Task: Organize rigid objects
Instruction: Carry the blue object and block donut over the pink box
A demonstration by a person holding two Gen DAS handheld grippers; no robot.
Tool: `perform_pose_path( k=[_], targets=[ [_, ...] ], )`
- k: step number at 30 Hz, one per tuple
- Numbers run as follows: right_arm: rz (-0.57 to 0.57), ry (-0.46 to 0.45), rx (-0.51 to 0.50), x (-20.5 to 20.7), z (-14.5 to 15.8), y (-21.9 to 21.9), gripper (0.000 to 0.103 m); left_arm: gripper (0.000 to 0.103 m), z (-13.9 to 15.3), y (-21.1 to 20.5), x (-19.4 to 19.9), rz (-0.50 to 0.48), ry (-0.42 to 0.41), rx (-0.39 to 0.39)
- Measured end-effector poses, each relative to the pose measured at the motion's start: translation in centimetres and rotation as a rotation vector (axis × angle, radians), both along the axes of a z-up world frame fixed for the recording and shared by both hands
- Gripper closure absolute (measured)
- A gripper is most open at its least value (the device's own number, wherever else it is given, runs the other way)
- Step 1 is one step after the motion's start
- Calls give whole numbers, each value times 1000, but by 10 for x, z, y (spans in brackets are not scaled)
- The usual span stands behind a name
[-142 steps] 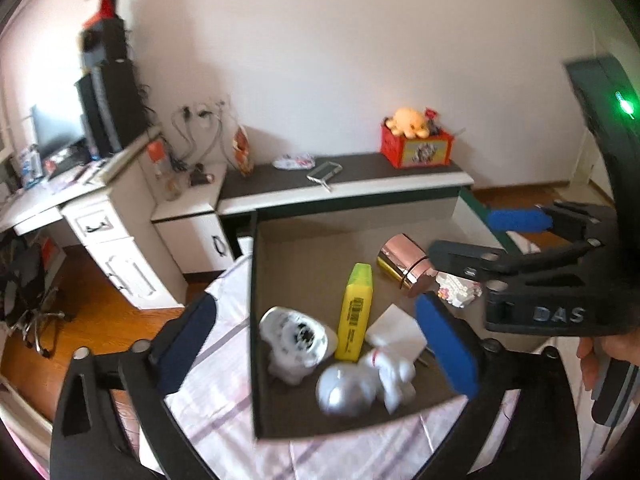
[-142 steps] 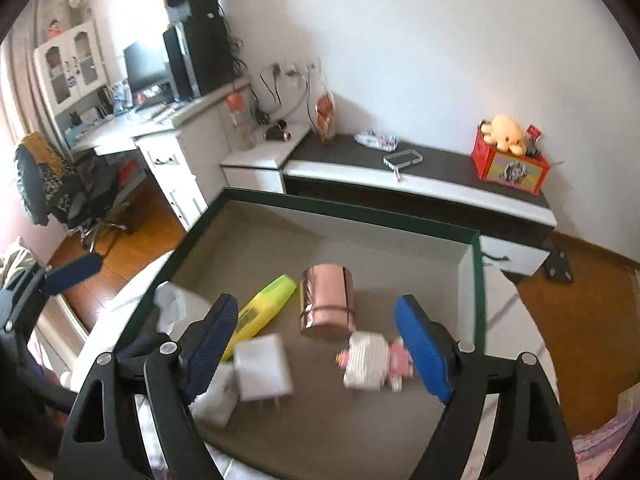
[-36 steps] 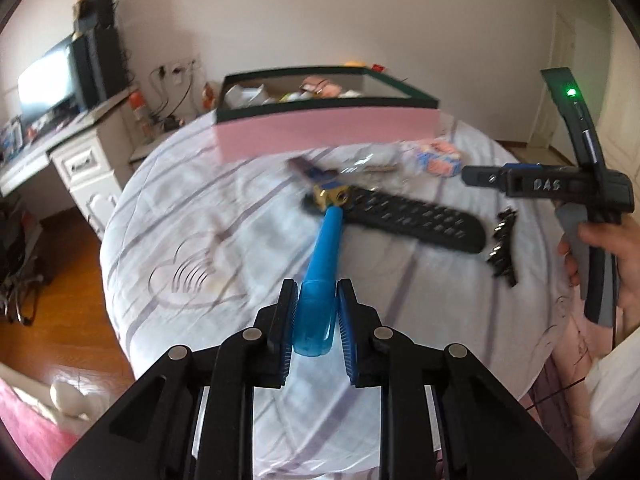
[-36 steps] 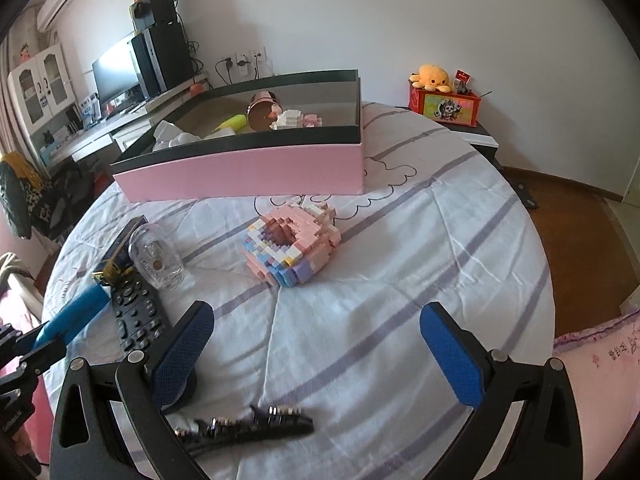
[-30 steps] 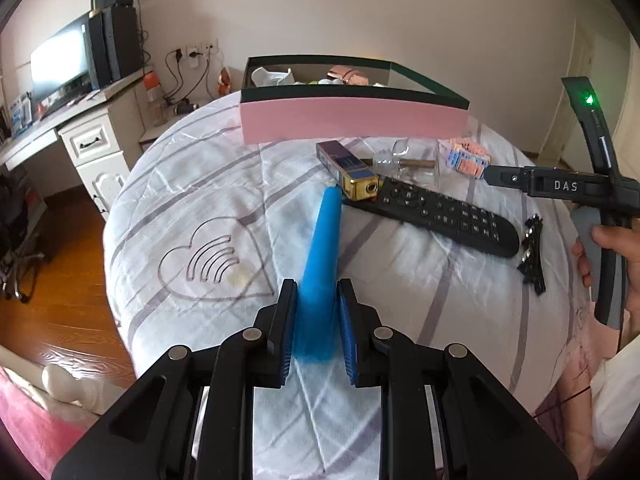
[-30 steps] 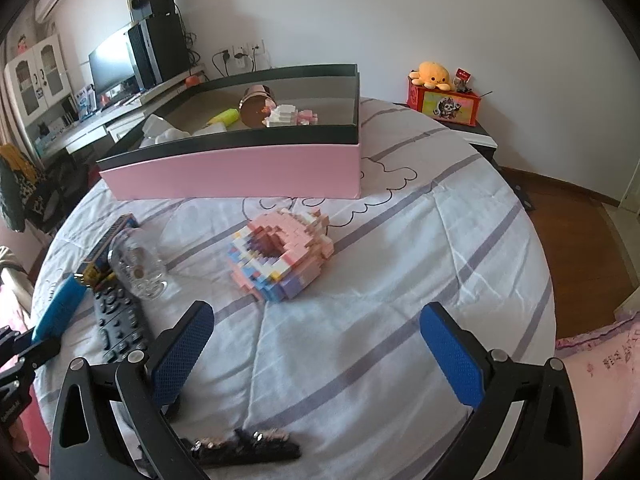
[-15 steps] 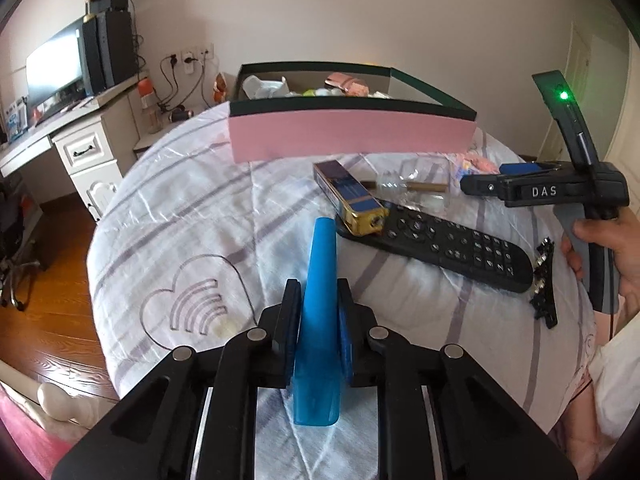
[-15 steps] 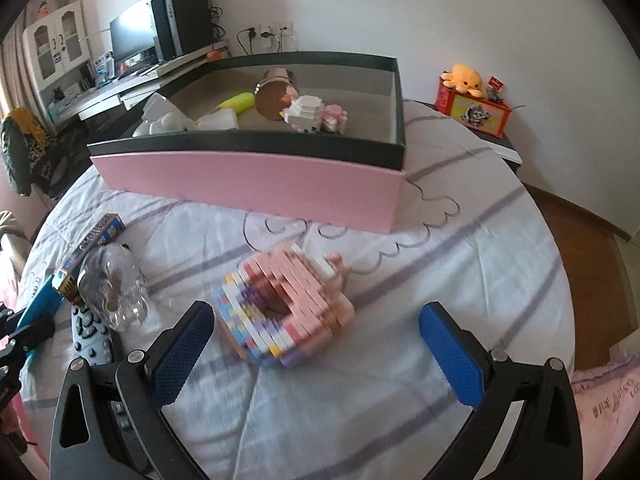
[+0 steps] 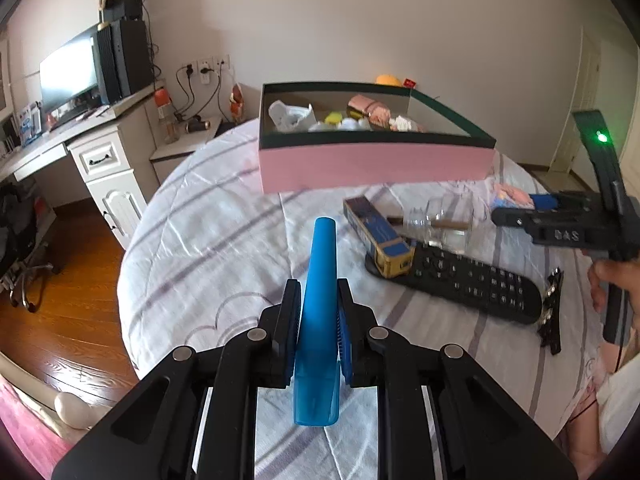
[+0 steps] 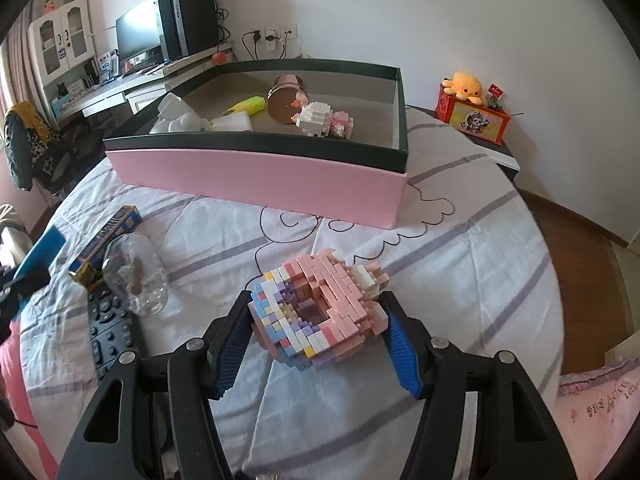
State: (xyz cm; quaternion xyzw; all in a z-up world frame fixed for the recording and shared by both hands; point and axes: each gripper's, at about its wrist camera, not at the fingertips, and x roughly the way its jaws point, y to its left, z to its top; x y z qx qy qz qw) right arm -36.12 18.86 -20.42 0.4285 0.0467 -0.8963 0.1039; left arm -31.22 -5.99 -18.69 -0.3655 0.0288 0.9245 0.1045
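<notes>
My left gripper is shut on a long blue plastic piece, held above the bedspread and pointing toward the pink box. In the right wrist view my right gripper straddles a pink and pastel brick-built donut lying on the bedspread. Its jaws are closing, and both pads touch the donut's sides. The pink box with a dark rim stands behind it and holds several small items.
A black remote, a blue-and-gold carton and a clear glass bottle lie together between the grippers. A black hair clip lies by the person's hand. The round bed's edge drops to wooden floor on the left.
My right gripper moved forward over the brick donut and its jaws narrowed from wide open onto its sides. My left gripper lifted slightly with the blue piece.
</notes>
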Motion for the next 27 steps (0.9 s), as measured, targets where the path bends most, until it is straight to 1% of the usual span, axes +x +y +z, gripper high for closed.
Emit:
perform_pose_path(
  k=[11,16,20,23,27],
  targets=[
    [7,110,-27,25,51,5,40,86,35,8,-13,3,65,-23],
    [8,191,-48,34,80,6,40,86,63,12,-16,14,130,-18],
    [6,280,-57,42,111,3,40,86,89,15,-17,23,198,-22],
    [0,332,-45,46,128,-1,40,86,107,18,-15,30,244,-27],
    [13,372,-55,41,144,-8,40,86,127,23,-18,24,293,-35]
  ],
)
